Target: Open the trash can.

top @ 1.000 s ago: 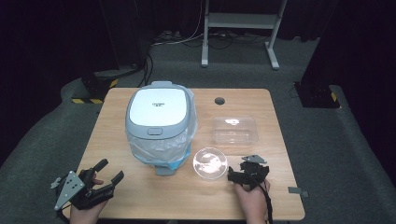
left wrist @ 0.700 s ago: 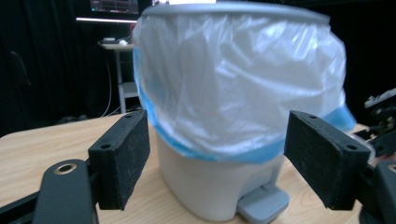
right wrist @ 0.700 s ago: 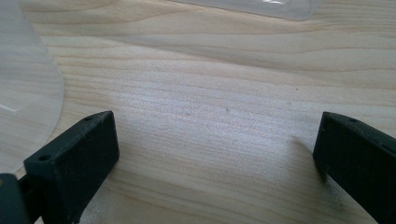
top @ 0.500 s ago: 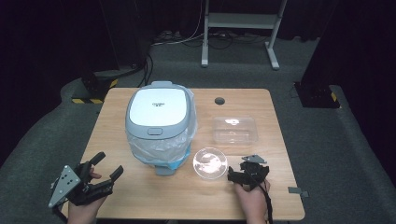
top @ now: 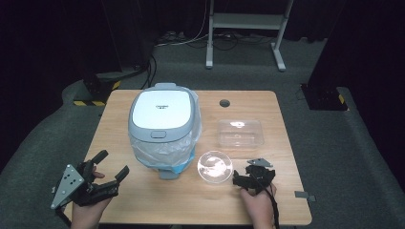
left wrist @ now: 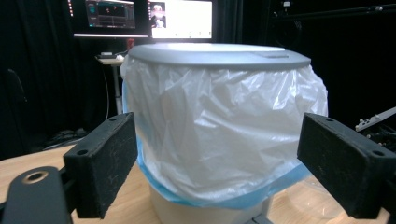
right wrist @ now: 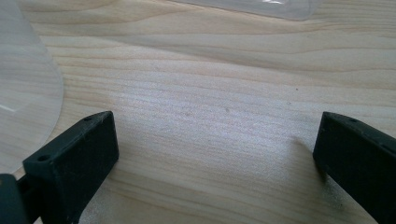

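1. High view: wooden table [top: 143,200] bearing a lidded bin [top: 164,125] lined with a plastic bag, a clear round bowl [top: 215,166] and a clear rectangular container [top: 240,132]. Left gripper [top: 111,164] at the near left corner; right gripper [top: 237,179] just beside the bowl.
2. Left gripper view: jaws wide apart, just having opened further, nothing between them; the bin [left wrist: 219,135] stands ahead, its bag creased over a blue edge, monitors [left wrist: 180,18] behind.
3. Right gripper view: jaws spread wide and empty, low over the bare wood; bowl rim [right wrist: 28,93] at left.
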Available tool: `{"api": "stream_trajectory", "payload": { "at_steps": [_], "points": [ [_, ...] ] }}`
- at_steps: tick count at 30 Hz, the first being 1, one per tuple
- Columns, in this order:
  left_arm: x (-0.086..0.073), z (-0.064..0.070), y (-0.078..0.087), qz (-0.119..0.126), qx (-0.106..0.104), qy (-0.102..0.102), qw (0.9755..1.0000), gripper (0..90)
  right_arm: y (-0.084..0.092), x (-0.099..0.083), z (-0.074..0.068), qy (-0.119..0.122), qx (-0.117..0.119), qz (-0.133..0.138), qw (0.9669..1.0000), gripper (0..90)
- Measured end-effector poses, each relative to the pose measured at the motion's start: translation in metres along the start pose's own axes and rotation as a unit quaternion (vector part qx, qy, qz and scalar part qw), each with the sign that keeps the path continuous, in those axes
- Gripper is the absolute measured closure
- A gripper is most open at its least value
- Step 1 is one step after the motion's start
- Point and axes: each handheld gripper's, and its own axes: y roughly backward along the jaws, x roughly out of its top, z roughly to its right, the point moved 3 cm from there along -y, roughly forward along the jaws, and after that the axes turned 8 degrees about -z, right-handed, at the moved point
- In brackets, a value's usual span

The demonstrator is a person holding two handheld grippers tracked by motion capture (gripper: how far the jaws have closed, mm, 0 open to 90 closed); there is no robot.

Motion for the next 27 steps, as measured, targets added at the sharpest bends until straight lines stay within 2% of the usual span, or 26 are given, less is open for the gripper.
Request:
{"api": "stream_trajectory", "payload": {
  "at_steps": [16,20,27],
  "points": [
    [0.030,0.013,-0.013,0.016,-0.011,-0.015,0.9997,12.6,0.000,0.000,0.000,0.002,0.000,0.000,1.0000,0.0],
    [0.037,0.015,-0.018,0.015,-0.010,-0.022,0.9996,13.1,0.000,0.000,0.000,0.001,-0.001,0.000,1.0000,0.0],
    [0.050,0.016,-0.029,0.014,-0.013,-0.022,0.9996,13.5,0.000,0.000,0.000,0.002,0.000,0.000,1.0000,0.0]
  ]
}}
